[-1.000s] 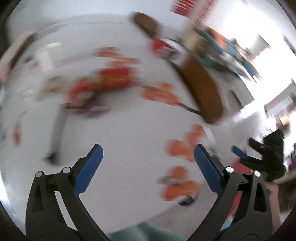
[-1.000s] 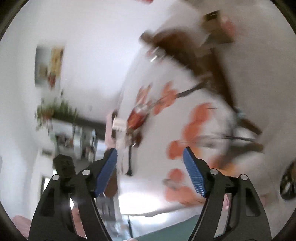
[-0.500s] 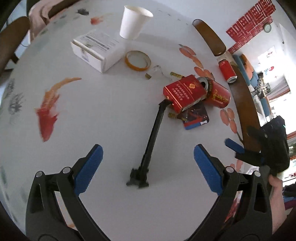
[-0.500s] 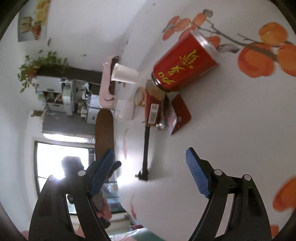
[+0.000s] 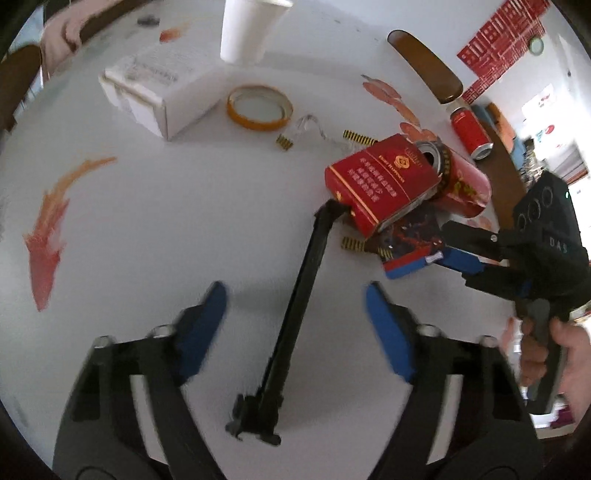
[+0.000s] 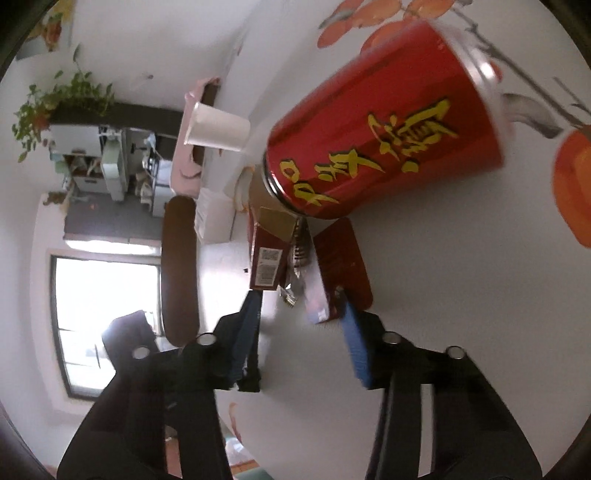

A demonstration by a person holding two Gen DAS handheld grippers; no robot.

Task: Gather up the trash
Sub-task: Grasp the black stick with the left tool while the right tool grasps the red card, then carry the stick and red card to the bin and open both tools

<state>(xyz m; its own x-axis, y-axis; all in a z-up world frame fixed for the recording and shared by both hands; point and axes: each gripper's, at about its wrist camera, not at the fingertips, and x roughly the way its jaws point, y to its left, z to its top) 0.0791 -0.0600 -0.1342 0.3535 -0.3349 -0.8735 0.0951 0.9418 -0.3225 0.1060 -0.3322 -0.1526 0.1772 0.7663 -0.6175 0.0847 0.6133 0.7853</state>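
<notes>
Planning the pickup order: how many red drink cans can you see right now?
2. One red can lies on its side behind the red carton; a second can stands upright farther back near the table edge. Others may be hidden.

red drink can with yellow characters (image 6: 384, 147) | red cardboard carton, gold print (image 5: 380, 181) | white paper cup (image 5: 247, 26) | white table, orange fish and fruit pattern (image 5: 147, 221) | yellow tape ring (image 5: 259, 108)

Printed table (image 5: 147, 221) and a chair (image 5: 424, 62)
The table lies under the left claw (image 5: 294, 291); the chair stands far ahead, to its right.
</notes>
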